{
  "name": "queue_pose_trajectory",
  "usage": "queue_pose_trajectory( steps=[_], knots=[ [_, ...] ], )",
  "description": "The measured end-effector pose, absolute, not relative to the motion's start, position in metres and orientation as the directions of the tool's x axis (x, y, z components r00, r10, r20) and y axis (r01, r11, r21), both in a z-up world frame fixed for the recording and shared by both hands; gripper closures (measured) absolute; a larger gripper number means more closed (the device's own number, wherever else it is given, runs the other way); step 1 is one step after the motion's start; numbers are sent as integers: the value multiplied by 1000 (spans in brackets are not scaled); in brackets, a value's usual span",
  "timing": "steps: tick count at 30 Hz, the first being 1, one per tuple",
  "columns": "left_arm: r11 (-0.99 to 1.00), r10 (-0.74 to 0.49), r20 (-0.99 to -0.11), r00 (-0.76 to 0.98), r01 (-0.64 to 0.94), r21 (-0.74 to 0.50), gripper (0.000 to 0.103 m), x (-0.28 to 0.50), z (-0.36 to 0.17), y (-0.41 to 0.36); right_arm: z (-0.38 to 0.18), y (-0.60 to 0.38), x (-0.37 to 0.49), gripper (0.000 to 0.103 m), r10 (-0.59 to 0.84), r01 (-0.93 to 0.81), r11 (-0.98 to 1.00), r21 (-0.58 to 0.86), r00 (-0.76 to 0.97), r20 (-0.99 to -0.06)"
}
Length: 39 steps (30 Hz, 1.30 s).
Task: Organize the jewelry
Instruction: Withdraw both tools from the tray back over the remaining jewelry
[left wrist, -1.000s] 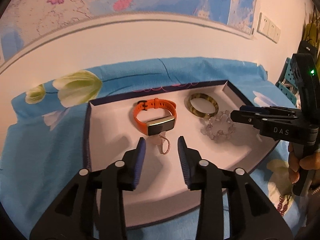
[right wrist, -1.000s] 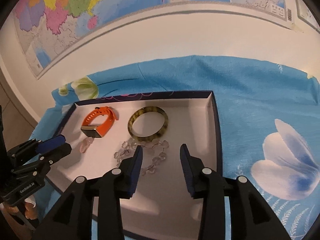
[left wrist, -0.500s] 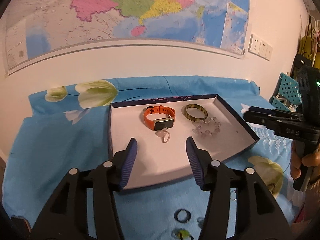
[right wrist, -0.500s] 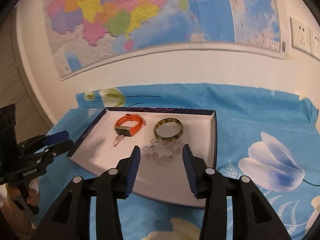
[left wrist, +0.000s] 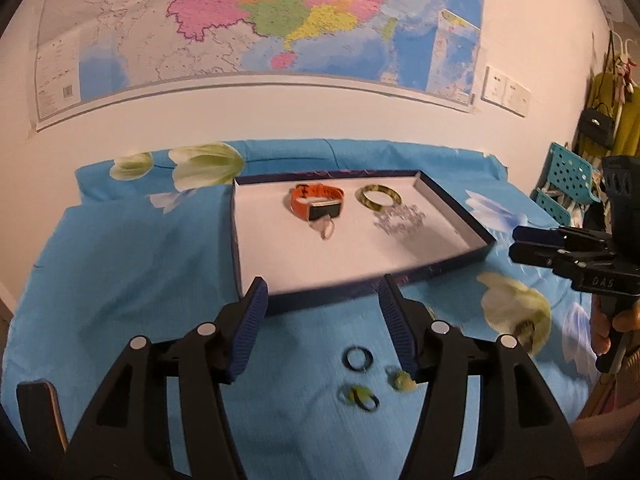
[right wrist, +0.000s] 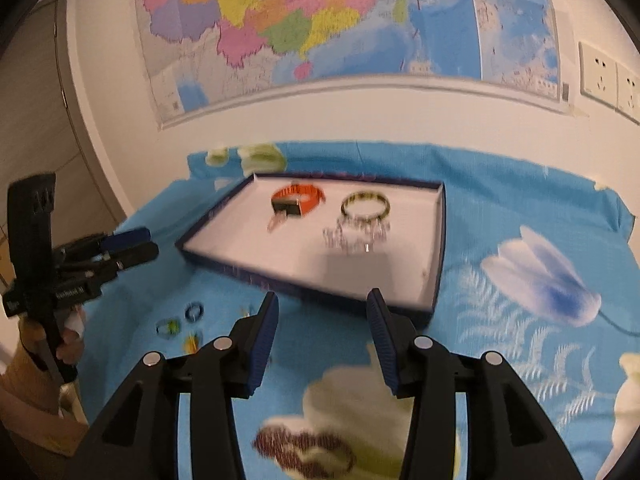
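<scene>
A tray [left wrist: 256,264] on the blue-clothed desk holds an orange band [left wrist: 316,202], a bangle [left wrist: 378,197] and beads [left wrist: 398,220]. Both grippers, left [left wrist: 320,322] and right [right wrist: 322,340], are seen empty, fingers having just been opening. Three small rings [left wrist: 359,359] remain before the tray; one should be straddled squarely, then closed on gently.

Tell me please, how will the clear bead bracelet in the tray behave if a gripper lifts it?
The clear bead bracelet lies in an uneven, slack loop on the tray floor, so it probably droops when lifted by one side. Its glossy beads look smooth and may slip between pads. It seems light, unlikely to roll.
</scene>
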<state>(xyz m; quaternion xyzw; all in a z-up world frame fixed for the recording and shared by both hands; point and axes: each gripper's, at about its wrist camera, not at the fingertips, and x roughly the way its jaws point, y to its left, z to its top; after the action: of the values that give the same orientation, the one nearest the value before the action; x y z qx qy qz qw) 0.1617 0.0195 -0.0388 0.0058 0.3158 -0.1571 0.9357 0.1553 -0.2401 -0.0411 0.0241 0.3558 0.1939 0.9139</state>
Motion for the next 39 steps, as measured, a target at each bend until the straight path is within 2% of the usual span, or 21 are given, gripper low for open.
queue_pose_trajectory(
  steps=[14, 39],
  knots=[
    [916, -330, -654, 681, 397, -49, 46, 122, -70, -3, -87, -261, 115, 59, 338, -253, 940, 229, 602, -724],
    [923, -324, -689, 649, 376, -80, 45, 117, -84, -5, -95, -242, 99, 57, 354, -297, 931, 214, 579, -735]
  ],
)
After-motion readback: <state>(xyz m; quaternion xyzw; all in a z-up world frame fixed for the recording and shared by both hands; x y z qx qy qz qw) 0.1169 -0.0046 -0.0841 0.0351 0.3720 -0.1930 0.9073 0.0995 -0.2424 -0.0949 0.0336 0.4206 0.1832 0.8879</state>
